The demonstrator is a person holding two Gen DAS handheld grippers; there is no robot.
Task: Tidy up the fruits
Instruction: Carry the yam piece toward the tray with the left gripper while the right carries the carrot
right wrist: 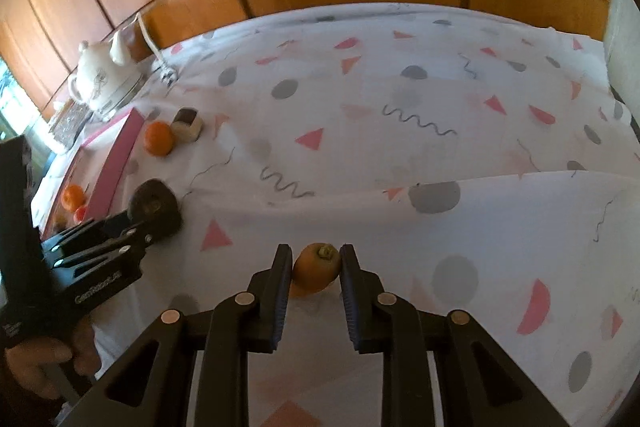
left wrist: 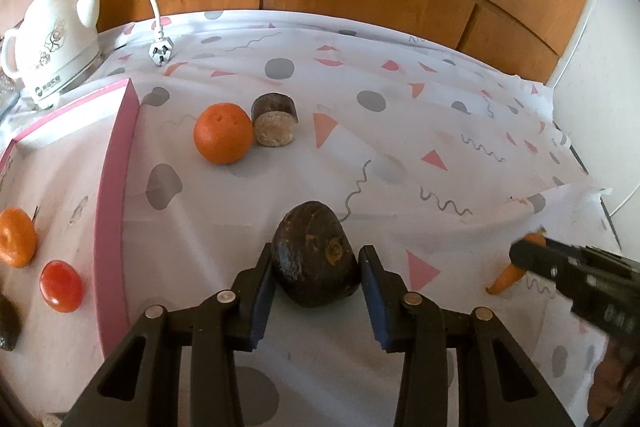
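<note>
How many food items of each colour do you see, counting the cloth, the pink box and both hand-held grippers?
Orange: 3 (large round fruit, small round fruit, carrot)
Red: 1 (red fruit)
Dark or brown: 3 (dark fruit, brown cut piece, half-hidden dark item)
Total: 7

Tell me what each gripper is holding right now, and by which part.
The right gripper is shut on the carrot, near its stem end. The left gripper straddles the dark fruit across its middle; a firm grip cannot be told.

Dark fruit — cut off at left edge, inside pink box
</note>
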